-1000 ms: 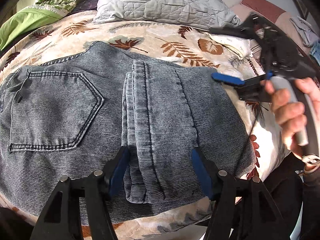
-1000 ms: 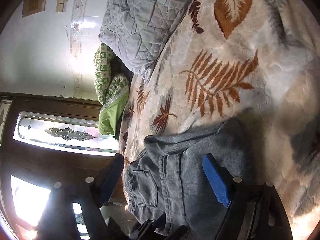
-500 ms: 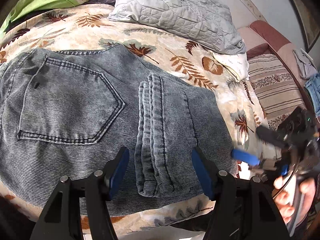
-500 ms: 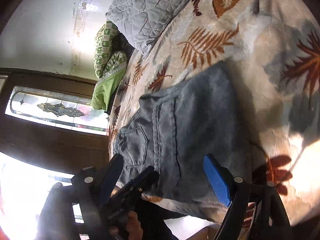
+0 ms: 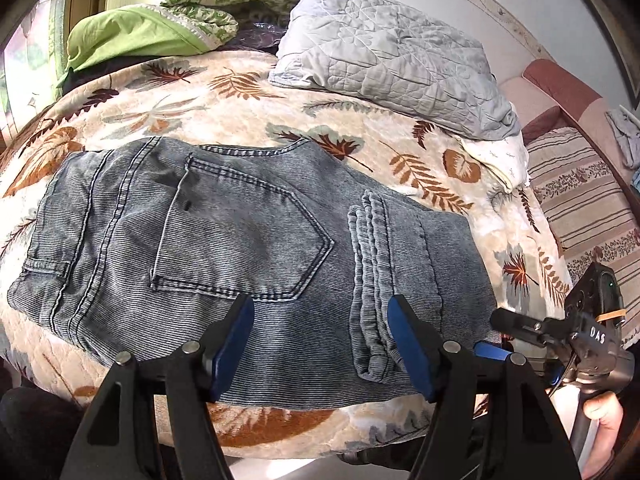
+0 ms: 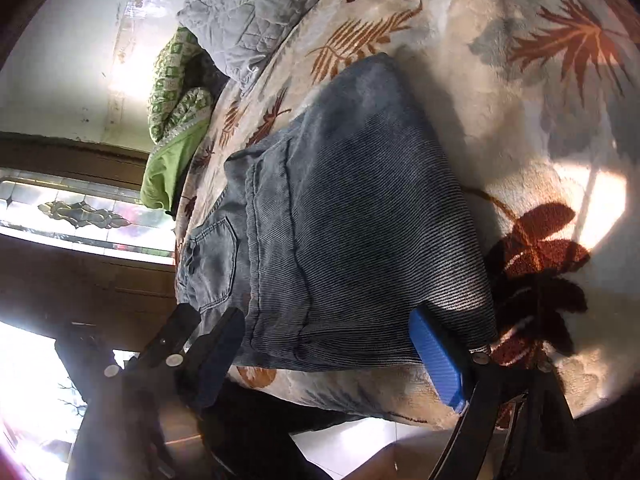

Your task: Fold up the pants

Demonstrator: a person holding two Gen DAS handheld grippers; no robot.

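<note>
Plainly the folded grey-blue ribbed denim pants at frame centre on the leaf-print bed are heavy, limp; both tongs gape empty, so grip the thick hems.

Folded jeans on leaf-print blanket.
Right gripper at 6 o'clock, jaws apart, empty; grey pillow at 11 o'clock.

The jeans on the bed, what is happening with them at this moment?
A person holds a gripper in each hand to fold the jeans. The jeans lie folded on the leaf-patterned blanket, back pocket up. The left gripper and the right gripper are both open above the near edge and hold nothing. A grey pillow lies behind.
</note>
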